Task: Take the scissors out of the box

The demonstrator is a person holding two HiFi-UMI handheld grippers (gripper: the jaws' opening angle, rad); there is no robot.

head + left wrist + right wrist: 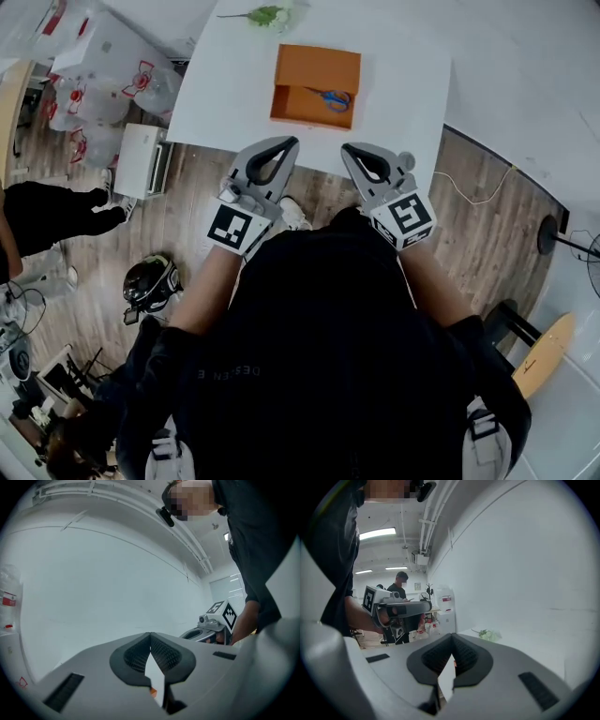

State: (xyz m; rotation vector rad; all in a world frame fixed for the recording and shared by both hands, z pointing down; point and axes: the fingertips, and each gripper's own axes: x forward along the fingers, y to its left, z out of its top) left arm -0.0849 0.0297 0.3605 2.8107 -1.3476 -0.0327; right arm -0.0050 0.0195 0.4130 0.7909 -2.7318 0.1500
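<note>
An open orange box lies on the white table, and scissors with blue handles rest inside it towards its right side. My left gripper is held below the table's near edge, short of the box, jaws shut and empty. My right gripper is level with it to the right, also shut on nothing. In the left gripper view the jaws meet at the tips, and only a sliver of the orange box shows through them. In the right gripper view the jaws are closed too.
A green sprig lies at the table's far edge. On the wooden floor to the left are a white cabinet, plastic bags, a helmet and a person in black. A cable and a stand are to the right.
</note>
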